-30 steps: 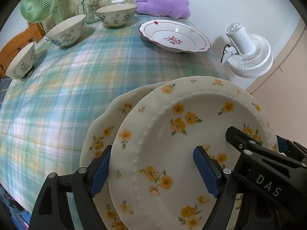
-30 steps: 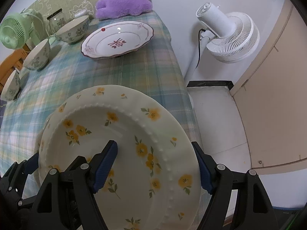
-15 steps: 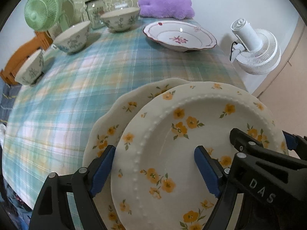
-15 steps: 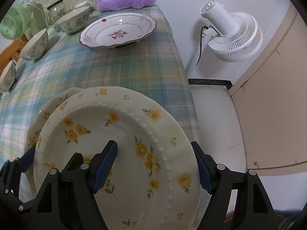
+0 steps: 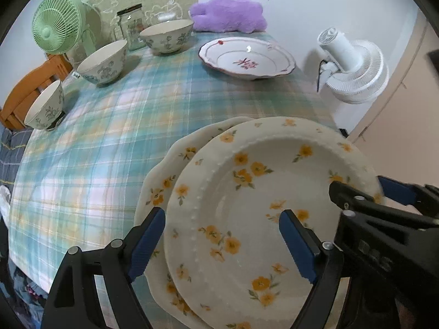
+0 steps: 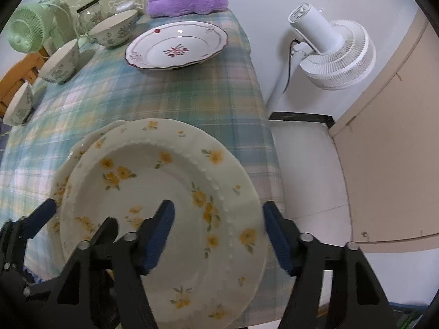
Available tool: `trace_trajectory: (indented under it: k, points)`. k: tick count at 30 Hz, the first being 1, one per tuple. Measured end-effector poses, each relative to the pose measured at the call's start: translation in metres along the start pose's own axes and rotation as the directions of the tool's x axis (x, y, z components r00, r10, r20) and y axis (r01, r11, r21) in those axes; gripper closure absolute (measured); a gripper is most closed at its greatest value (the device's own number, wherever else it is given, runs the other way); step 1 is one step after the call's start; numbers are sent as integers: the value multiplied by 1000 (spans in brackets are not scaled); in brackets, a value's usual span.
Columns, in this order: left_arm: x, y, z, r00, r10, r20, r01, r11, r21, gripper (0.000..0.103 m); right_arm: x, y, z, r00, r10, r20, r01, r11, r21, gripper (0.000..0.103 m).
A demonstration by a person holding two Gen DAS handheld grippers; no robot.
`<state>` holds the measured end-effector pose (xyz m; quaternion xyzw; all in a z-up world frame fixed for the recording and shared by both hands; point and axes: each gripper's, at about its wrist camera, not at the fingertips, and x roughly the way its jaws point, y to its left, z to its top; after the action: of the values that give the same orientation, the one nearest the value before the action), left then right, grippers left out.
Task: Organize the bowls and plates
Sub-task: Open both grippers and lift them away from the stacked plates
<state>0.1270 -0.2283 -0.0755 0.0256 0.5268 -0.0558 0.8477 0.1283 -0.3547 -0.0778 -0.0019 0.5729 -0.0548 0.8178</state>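
Note:
A cream plate with yellow flowers (image 5: 247,200) (image 6: 164,192) is held between both grippers, above a second, scalloped yellow-flower plate (image 5: 162,181) (image 6: 82,148) on the plaid tablecloth. My left gripper (image 5: 222,241) has its jaws on either side of the top plate's left rim. My right gripper (image 6: 219,235) straddles its right rim, which overhangs the table edge. A red-flower plate (image 5: 247,60) (image 6: 175,46) sits at the far right. Three blue-patterned bowls (image 5: 104,60) (image 6: 60,63) line the far left.
A green fan (image 5: 57,30), a glass jar (image 5: 133,28) and a purple plush (image 5: 227,13) stand at the table's far end. A white fan (image 6: 334,46) stands on the floor right of the table. An orange chair (image 5: 24,93) is at the left.
Both grippers and the top plate have drawn back and risen slightly, and the right gripper's jaws have narrowed around the plate's rim. More of the lower plate shows on the left.

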Motion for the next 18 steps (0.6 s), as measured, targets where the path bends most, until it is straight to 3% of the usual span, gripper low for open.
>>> trace_trajectory:
  k: [3, 15, 18]
  points:
    - [0, 2, -2, 1000, -2, -1, 2, 1000, -2, 17, 7, 3, 0, 1000, -21, -23, 21, 1000, 2, 51]
    - [-2, 20, 3, 1000, -28, 2, 28, 999, -34, 16, 16, 13, 6, 1000, -1, -31, 2, 1000, 19, 51]
    - [-7, 25, 7, 999, -45, 13, 45, 999, -29, 12, 7, 13, 7, 1000, 14, 0, -14, 999, 42, 50]
